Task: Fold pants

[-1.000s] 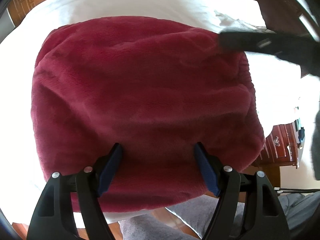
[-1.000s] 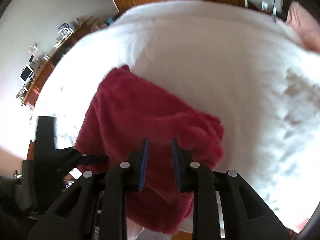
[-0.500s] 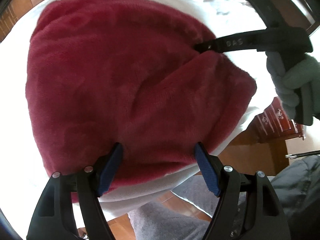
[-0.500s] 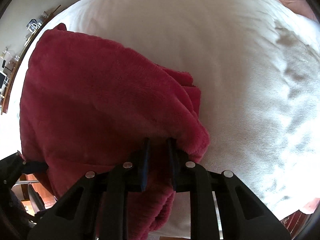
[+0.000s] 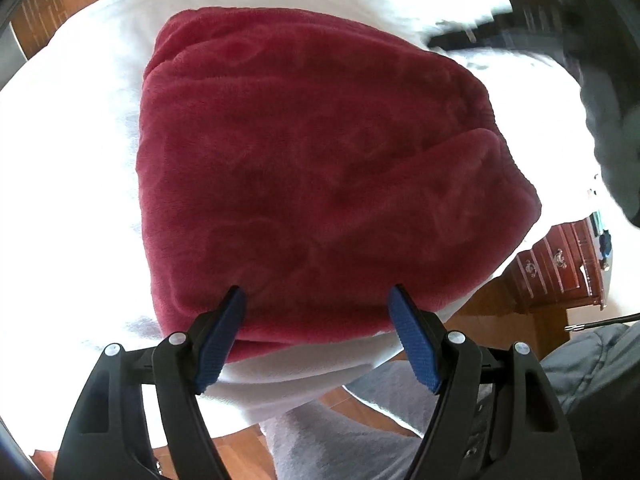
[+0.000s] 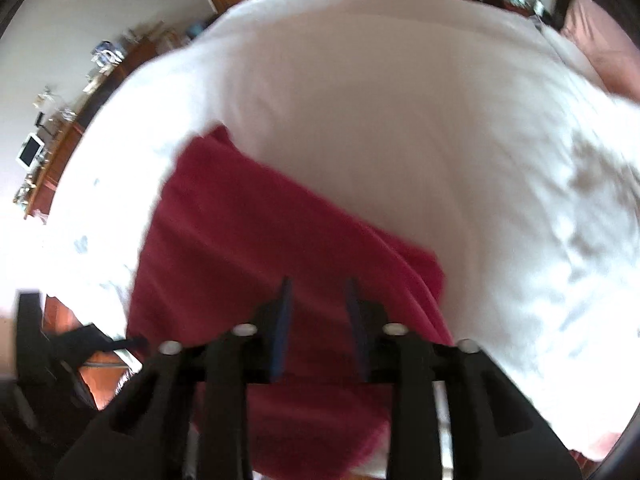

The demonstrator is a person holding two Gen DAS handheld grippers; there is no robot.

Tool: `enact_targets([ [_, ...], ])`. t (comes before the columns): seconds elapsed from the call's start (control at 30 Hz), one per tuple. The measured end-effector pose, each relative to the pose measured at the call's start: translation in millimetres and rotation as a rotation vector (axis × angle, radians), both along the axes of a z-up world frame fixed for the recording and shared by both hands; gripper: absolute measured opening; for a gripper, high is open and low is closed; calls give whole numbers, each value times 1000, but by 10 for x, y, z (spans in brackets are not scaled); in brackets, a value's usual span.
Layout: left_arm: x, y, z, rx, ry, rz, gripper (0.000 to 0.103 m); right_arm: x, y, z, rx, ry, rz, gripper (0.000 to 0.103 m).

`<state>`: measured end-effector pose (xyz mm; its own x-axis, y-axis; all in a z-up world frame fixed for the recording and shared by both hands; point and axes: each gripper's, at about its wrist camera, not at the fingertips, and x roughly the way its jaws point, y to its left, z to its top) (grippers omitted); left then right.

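The dark red fleece pants (image 5: 320, 168) lie folded into a thick bundle on the white bed (image 5: 80, 160), near its front edge. My left gripper (image 5: 318, 300) is open and empty, its blue pads just above the bundle's near edge. In the right wrist view the pants (image 6: 240, 240) lie below my right gripper (image 6: 318, 292), which is open a little with nothing between its pads. The right gripper shows as a dark blur (image 5: 500, 40) at the top right of the left wrist view.
The white bed (image 6: 400, 100) stretches far beyond the pants. A pink pillow (image 6: 600, 44) lies at its far end. A wooden dresser (image 5: 560, 264) stands right of the bed. A cluttered wooden shelf (image 6: 72, 120) runs along the wall. My grey-clad legs (image 5: 360, 440) are below.
My right gripper let go of the pants' corner and pulled up and back from the bundle. The left gripper backed off a little and stayed open.
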<state>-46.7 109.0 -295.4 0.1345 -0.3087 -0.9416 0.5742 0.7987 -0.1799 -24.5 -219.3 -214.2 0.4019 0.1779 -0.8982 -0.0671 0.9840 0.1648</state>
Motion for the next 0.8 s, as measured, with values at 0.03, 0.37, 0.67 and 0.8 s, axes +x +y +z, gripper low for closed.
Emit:
enact_targets([
  [0.03, 12, 2, -12, -4, 2, 0, 74, 123, 68, 34, 14, -14, 20, 39],
  [0.37, 37, 83, -103, -46, 16, -5, 74, 1270, 1332, -160, 178, 78, 255, 39],
  [0.67, 139, 176, -183, -54, 16, -5, 74, 1888, 1551, -757, 0, 173, 206, 18],
  [0.8, 138, 158, -204, -51, 23, -24, 74, 1892, 1546, -795, -7, 158, 161, 14],
])
